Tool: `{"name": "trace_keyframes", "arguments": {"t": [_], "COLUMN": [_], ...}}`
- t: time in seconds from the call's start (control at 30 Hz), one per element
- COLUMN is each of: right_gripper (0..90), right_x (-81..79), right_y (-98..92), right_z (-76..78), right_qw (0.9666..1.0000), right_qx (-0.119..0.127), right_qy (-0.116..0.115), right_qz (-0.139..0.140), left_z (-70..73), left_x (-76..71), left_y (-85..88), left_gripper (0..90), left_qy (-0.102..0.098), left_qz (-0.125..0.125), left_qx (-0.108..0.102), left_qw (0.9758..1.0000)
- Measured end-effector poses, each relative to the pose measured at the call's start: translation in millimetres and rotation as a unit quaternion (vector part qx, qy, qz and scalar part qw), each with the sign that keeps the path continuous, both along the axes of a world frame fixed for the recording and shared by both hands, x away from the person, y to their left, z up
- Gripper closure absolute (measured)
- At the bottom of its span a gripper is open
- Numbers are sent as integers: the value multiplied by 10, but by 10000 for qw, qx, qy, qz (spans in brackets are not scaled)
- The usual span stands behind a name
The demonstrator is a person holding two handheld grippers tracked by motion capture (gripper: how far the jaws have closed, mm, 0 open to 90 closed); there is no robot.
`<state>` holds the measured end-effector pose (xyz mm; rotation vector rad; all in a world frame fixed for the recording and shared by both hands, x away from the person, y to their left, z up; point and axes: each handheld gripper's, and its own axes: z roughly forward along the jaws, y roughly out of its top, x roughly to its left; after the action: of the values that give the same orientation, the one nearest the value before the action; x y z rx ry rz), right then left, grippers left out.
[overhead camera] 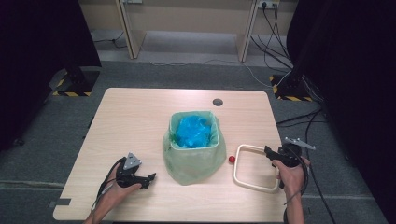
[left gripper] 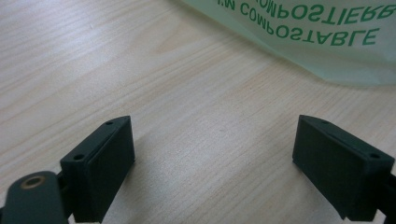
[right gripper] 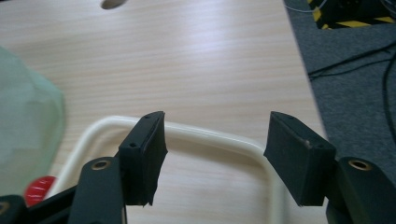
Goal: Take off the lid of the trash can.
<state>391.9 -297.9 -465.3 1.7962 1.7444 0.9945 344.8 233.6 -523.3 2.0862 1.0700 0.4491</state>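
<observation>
A pale green compostable plastic bag lines a small bin at the middle of the light wooden table, its rim folded over the edge and crumpled blue plastic inside, so the lining looks done. To its right lies a cream rounded-square plastic frame, probably the clamp ring not yet fitted over the bag. The right gripper hovers above the frame's right side, jaws parted and gripping nothing. The left gripper rests near-left of the bag, wide open and empty. A small red object between bag and frame is too small to identify; the bin's walls are hidden under the bag.
</observation>
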Motion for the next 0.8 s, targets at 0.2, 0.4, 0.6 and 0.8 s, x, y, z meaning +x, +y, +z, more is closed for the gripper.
{"name": "trace_keyframes", "arguments": {"t": [0.2, 0.4, 0.6, 0.8], "right_gripper": [338, 305, 267, 231], "right_x": [63, 65, 58, 39], "right_y": [181, 366, 571, 728], "right_z": [96, 132, 160, 165], "right_qw": [9996, 9986, 9964, 9948], "right_qx": [164, 292, 419, 430], "right_qy": [-160, -206, -278, -301], "right_qz": [170, 396, 681, 878], "left_z": [0, 1, 1, 1], "left_x": [0, 1, 7, 7], "left_y": [1, 1, -9, -10], "left_gripper": [119, 118, 112, 112], "left_qy": [-1, 2, 8, 9], "left_qz": [-3, -6, 1, 4], "left_qx": [4, 13, 20, 16], "left_qw": [10000, 10000, 10000, 10000]}}
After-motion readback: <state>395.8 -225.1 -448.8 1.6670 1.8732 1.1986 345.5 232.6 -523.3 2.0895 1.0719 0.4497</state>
